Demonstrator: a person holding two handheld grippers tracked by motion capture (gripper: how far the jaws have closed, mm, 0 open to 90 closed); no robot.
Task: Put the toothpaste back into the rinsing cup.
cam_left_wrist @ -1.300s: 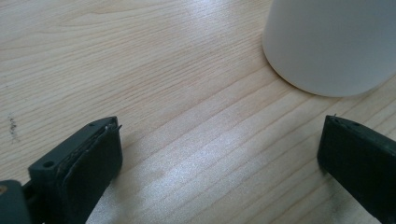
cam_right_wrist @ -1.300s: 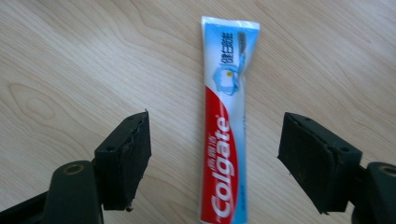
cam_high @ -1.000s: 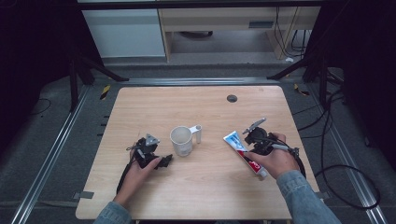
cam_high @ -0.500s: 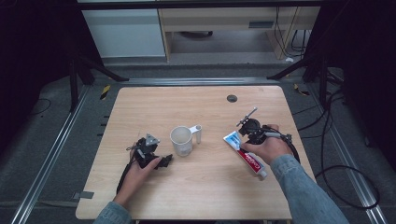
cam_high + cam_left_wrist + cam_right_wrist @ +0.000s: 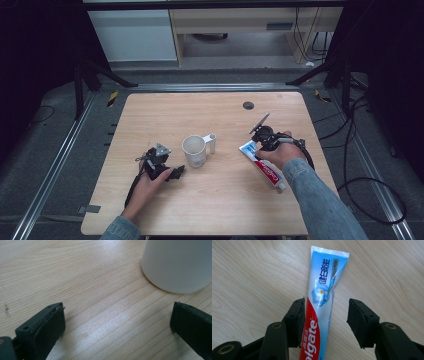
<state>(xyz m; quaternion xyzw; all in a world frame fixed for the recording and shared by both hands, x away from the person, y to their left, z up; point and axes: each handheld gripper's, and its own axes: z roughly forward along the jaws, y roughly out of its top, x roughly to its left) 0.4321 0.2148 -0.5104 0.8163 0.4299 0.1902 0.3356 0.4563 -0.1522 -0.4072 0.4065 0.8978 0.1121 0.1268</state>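
The right hand-held gripper (image 5: 325,315) stood over a toothpaste tube (image 5: 322,307) that lay flat on the wooden surface (image 5: 225,200). Its jaws had just been closing and straddled the tube: the left jaw sat against the tube's edge, while a strip of bare wood showed between the tube and the right jaw, so the pads did not yet pinch it. The crimped flat end of the tube pointed away beyond the jaw tips, and the red part ran back under the hand-held gripper. In the high view the right hand-held gripper (image 5: 257,145) covered the tube's (image 5: 267,172) upper half.

The left hand-held gripper (image 5: 117,322) rested low on the surface with its jaws spread wide and nothing between them. A white cup (image 5: 178,265) stood just ahead of it and toward its right jaw, probably not touching it.
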